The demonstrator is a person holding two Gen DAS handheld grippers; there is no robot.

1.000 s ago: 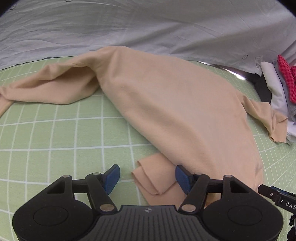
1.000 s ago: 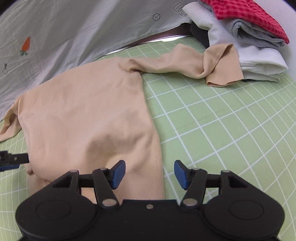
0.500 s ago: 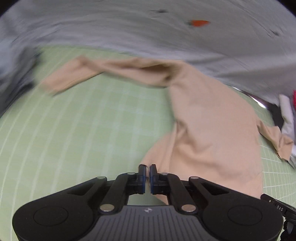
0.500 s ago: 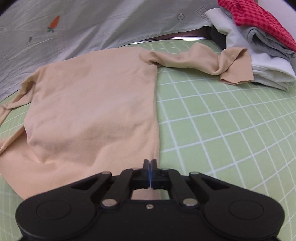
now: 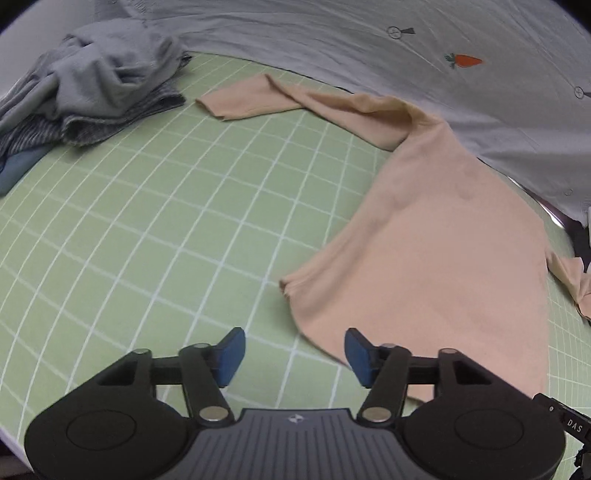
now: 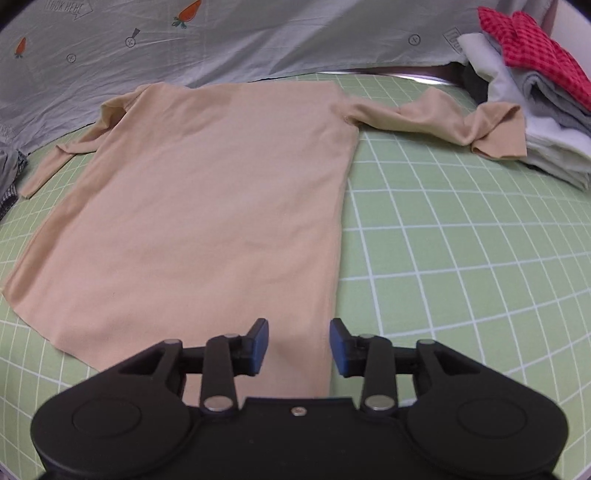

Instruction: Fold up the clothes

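A beige long-sleeved shirt [image 6: 207, 206] lies spread flat on the green grid mat [image 6: 461, 258], hem toward me and sleeves out to both sides. My right gripper [image 6: 298, 347] is open just over the hem's right corner, nothing between its fingers. In the left wrist view the same beige shirt [image 5: 436, 236] lies to the right, its left sleeve [image 5: 258, 98] stretched toward the far left. The left gripper [image 5: 293, 356] is open over bare mat [image 5: 147, 221], its right pad by the hem's left corner.
A rumpled grey clothes pile [image 5: 92, 85] sits far left. A folded stack with a red checked piece [image 6: 532, 48] on top stands far right, touching the shirt's right cuff [image 6: 498, 129]. A pale grey printed sheet [image 6: 258, 33] hangs behind the mat.
Both grippers shut on the hem's corners, drew the shirt out flat toward me, then opened and let it go. The folded-under left hem corner is now straightened.
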